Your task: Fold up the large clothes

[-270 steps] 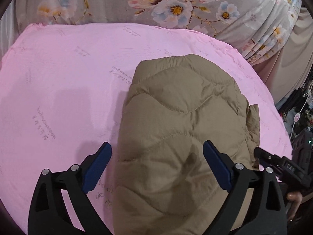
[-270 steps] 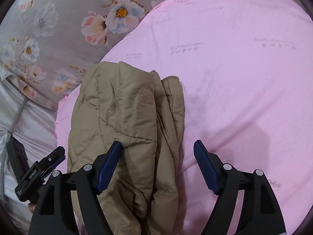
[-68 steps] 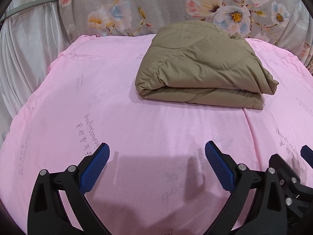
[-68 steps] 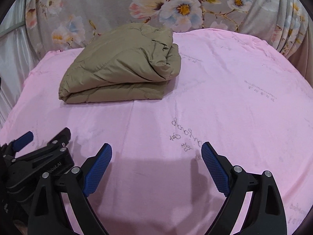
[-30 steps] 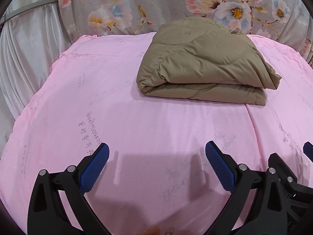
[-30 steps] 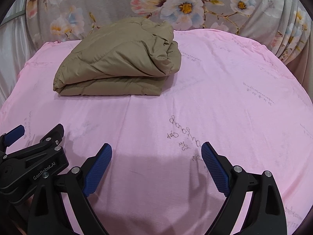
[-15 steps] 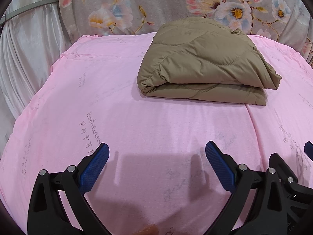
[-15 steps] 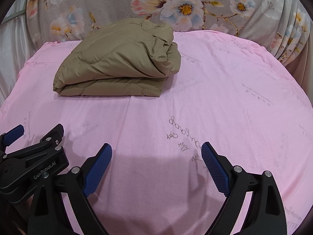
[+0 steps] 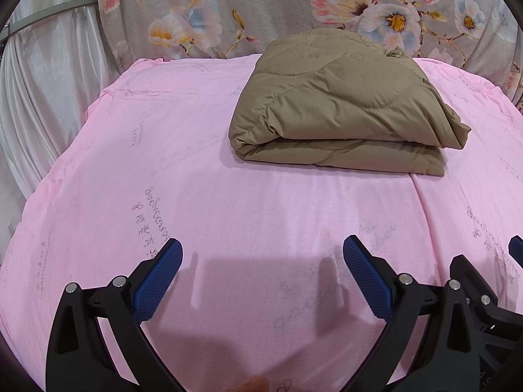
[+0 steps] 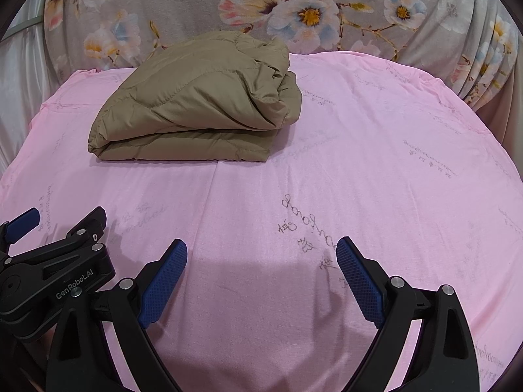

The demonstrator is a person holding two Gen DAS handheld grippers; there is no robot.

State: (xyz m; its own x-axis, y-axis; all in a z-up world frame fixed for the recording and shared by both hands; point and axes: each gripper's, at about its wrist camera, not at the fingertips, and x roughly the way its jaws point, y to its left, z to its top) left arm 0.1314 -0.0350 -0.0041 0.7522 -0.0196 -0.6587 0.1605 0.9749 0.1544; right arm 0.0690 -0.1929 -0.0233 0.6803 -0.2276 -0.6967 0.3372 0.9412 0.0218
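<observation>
A pink sheet [image 9: 202, 170] covers the bed [image 10: 392, 150] from edge to edge, smooth and flat, with faint grey script printed here and there across it. One thing lies directly on it: a tan quilted jacket [image 9: 336, 104], folded into a thick, layered bundle near the far edge, close to the floral fabric [image 9: 261, 9] behind. Gripper shadows fall on the bare near part of the sheet.

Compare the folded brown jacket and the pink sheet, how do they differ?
The quilted tan jacket is folded into a thick, puffy bundle; the pink sheet lies spread flat. The jacket is plain with stitched quilting; the sheet carries faint printed script. The jacket covers only the far part of the sheet. Both are fabric.
</observation>
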